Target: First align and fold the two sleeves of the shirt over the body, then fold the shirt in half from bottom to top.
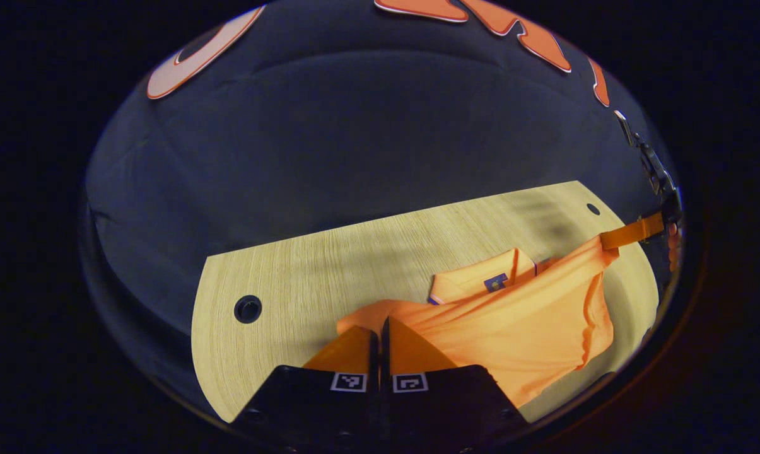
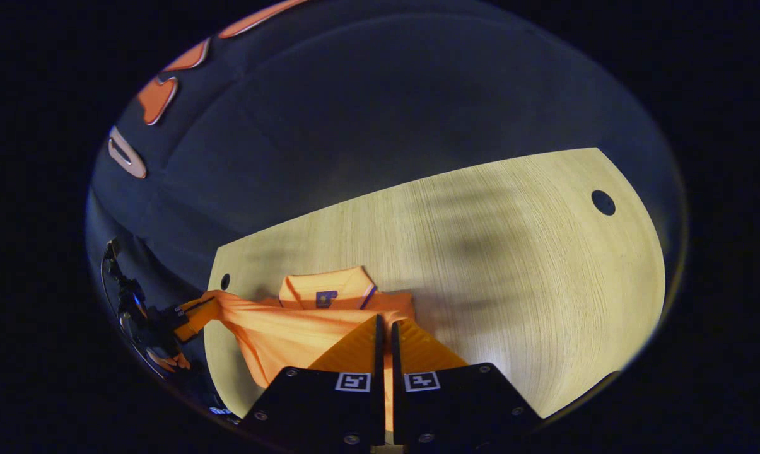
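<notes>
Left gripper view: left gripper point(image 1: 380, 328) at bottom centre, jaws pinched nearly closed on the orange short-sleeved polo shirt point(image 1: 518, 328), which drapes lower right over the pale wood-grain table point(image 1: 304, 271); right gripper point(image 1: 632, 232) at right edge has the far corner, cloth taut btwn them. Right gripper view: own fingers clamped on fabric bottom centre, collar point(image 2: 326, 287) mid-left. Looks like the bottom-to-top fold; I'd keep both hands level w/ even tension, land the hem square on the shoulders.
</notes>
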Demonstrator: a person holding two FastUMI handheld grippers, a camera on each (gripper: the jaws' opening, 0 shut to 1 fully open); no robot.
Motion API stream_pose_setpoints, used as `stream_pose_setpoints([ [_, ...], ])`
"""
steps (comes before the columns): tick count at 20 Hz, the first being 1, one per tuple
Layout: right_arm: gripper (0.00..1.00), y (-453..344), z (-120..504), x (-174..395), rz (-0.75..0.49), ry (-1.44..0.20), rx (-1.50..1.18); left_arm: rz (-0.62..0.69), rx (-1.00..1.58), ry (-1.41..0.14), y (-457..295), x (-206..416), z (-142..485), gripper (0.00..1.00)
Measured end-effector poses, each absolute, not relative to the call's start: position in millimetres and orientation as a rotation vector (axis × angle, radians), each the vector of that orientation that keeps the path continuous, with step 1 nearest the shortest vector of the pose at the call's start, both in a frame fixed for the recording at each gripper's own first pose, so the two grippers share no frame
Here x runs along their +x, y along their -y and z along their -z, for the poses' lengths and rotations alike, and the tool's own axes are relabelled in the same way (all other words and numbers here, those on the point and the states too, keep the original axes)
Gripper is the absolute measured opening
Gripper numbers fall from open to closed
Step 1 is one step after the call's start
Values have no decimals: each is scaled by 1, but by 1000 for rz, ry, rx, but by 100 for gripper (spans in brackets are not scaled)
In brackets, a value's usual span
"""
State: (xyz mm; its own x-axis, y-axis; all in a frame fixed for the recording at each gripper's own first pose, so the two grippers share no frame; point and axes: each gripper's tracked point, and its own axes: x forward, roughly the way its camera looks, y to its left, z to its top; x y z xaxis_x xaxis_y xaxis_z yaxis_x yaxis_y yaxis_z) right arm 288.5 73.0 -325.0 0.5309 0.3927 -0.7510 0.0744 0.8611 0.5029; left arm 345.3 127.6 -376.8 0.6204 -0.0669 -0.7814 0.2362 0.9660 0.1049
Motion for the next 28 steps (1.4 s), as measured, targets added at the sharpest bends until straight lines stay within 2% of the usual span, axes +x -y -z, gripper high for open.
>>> stream_pose_setpoints([
  [3,5,-54,346,301,-127,-1024,508,123,248,-873,-146,359,389,0],
  [7,3,-61,343,307,-143,-1014,548,178,253,-901,-129,361,404,1],
  [8,3,-64,339,308,-146,-1003,554,181,255,-893,-124,361,401,6],
  [9,3,-68,334,308,-148,-983,557,178,258,-884,-121,360,395,14],
  [11,3,-69,318,303,-154,-954,552,164,248,-868,-119,358,390,71],
  [12,11,-75,312,299,-164,-939,546,146,245,-853,-121,360,383,100],
  [14,34,-78,295,294,-178,-884,516,112,214,-818,-122,357,365,100],
  [15,38,-78,284,290,-183,-847,500,103,188,-795,-118,353,352,100],
  [16,58,-78,272,283,-184,-808,486,98,160,-770,-114,349,339,100],
  [18,71,-76,249,266,-196,-746,451,86,109,-720,-107,338,311,100],
  [22,85,-65,200,226,-197,-610,391,65,4,-596,-100,313,239,100],
  [28,93,-41,118,178,-170,-365,306,37,-130,-362,-114,273,139,100],
])
